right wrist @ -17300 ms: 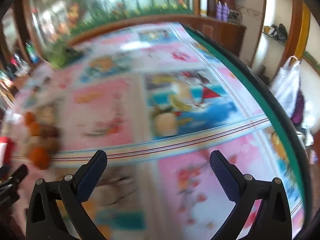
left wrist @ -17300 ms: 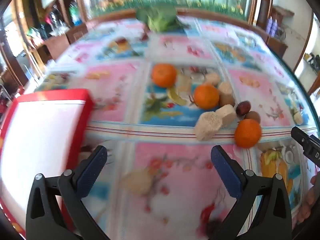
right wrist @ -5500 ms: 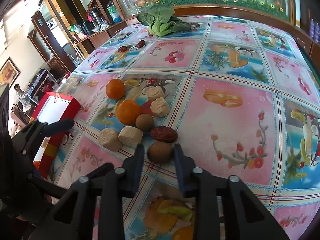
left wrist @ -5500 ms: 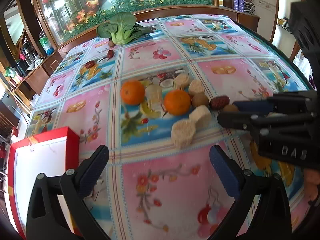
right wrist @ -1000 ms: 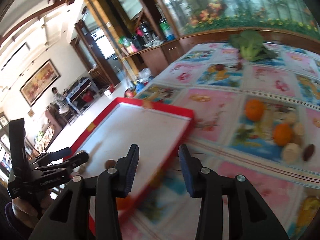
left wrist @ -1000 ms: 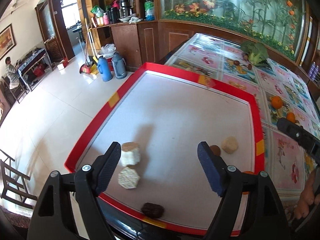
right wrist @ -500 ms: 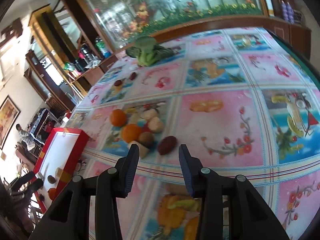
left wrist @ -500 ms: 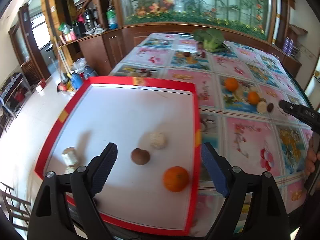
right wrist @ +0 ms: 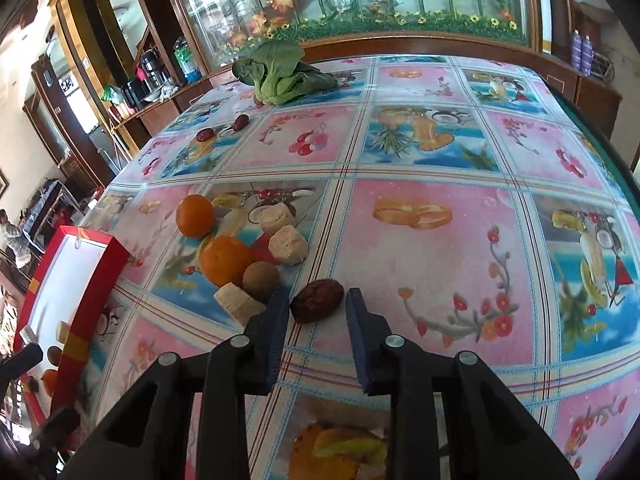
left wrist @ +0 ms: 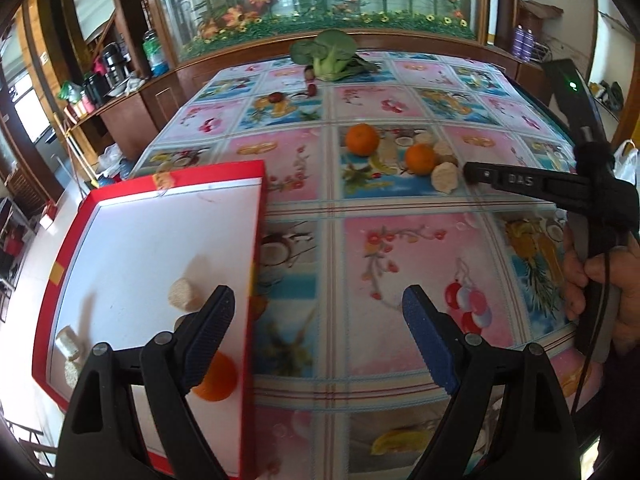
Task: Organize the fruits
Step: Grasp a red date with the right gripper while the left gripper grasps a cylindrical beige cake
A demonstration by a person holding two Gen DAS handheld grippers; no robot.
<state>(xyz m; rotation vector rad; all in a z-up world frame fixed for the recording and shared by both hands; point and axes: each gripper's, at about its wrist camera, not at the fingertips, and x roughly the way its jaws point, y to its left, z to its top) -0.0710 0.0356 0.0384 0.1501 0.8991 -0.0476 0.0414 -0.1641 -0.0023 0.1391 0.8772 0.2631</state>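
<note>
My right gripper (right wrist: 318,320) straddles the red date (right wrist: 317,301); kiwi (right wrist: 261,279) and pale block (right wrist: 239,303) crowd its left finger.

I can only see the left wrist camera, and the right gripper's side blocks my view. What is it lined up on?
Observer: A red date lies on the table between the tips of the right gripper.
Operator: Is it clamped yet?
Observer: No, the jaws are open, with a gap on the date's right side.
Operator: Is anything crowding it?
Observer: A kiwi sits close by the left finger's tip.
</note>
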